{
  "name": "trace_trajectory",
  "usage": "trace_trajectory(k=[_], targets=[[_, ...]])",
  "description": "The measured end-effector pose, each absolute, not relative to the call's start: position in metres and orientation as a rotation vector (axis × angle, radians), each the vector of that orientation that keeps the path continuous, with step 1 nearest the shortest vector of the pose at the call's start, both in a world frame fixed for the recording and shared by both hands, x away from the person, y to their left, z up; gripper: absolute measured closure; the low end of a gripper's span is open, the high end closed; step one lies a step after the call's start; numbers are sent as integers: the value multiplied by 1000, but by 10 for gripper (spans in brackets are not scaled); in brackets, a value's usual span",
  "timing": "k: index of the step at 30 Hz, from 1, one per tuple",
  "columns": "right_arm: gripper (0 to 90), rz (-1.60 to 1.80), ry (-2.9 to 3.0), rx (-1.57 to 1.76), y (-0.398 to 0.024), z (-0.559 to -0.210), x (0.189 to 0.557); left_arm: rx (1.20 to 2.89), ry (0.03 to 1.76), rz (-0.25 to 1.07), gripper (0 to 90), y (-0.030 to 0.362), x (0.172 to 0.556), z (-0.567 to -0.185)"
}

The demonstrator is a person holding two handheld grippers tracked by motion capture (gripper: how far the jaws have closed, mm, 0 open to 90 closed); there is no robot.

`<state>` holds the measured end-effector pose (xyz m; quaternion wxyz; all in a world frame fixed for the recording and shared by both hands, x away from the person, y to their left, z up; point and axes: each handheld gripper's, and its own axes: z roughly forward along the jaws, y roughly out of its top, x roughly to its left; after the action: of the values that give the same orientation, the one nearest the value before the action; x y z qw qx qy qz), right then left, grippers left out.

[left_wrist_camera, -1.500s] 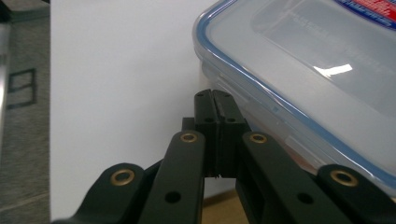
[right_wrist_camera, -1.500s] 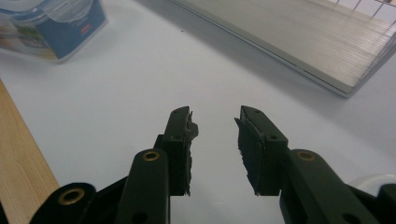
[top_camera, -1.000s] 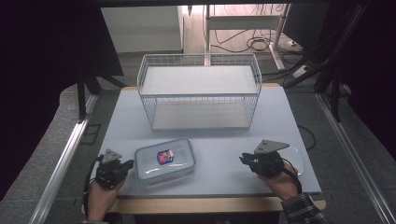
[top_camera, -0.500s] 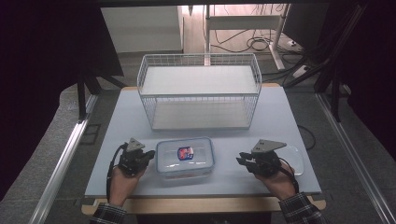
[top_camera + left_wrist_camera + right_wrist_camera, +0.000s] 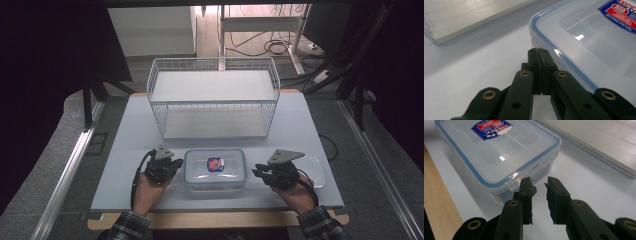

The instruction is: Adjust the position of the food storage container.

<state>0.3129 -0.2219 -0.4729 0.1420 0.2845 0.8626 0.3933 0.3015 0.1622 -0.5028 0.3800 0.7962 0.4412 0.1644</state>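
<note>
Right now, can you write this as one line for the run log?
box: lid on, middle front of table | left gripper: shut, at box's left end | right gripper: slightly open, empty, near box's right end | rack: behind

One clear plastic container (image 5: 215,170) is sitting on the table (image 5: 125,150), wearing one blue-rimmed lid (image 5: 499,150) and one red-and-blue label (image 5: 215,163). One white wire rack (image 5: 214,95) is standing behind it (two shelves showing, upper and lower). Two black grippers are flanking the container: the left gripper (image 5: 170,167) and the right gripper (image 5: 259,173). One translucent flat piece (image 5: 315,170) is lying at the right.
</note>
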Motion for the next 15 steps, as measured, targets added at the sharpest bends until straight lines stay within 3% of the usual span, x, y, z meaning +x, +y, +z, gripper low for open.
trace_trajectory(k=[4,6,8,10,11,12,15], targets=[[628,1149,2476,833,-226,-471,314,2020,1128,434,640,175,287,-500],[504,1154,2463,837,-228,-471,314,1998,1119,455,532,185,275,-499],[463,1157,2454,843,-229,-471,313,1985,1112,459,422,188,271,-499],[343,1176,2436,853,-230,-471,313,1970,1086,448,310,192,267,-498],[343,1176,2436,853,-230,-471,313,1962,1083,452,310,192,265,-498],[261,1188,2429,841,-229,-471,313,1979,1087,476,186,190,261,-500],[203,1188,2425,828,-227,-473,312,2030,1121,547,60,185,259,-503]])
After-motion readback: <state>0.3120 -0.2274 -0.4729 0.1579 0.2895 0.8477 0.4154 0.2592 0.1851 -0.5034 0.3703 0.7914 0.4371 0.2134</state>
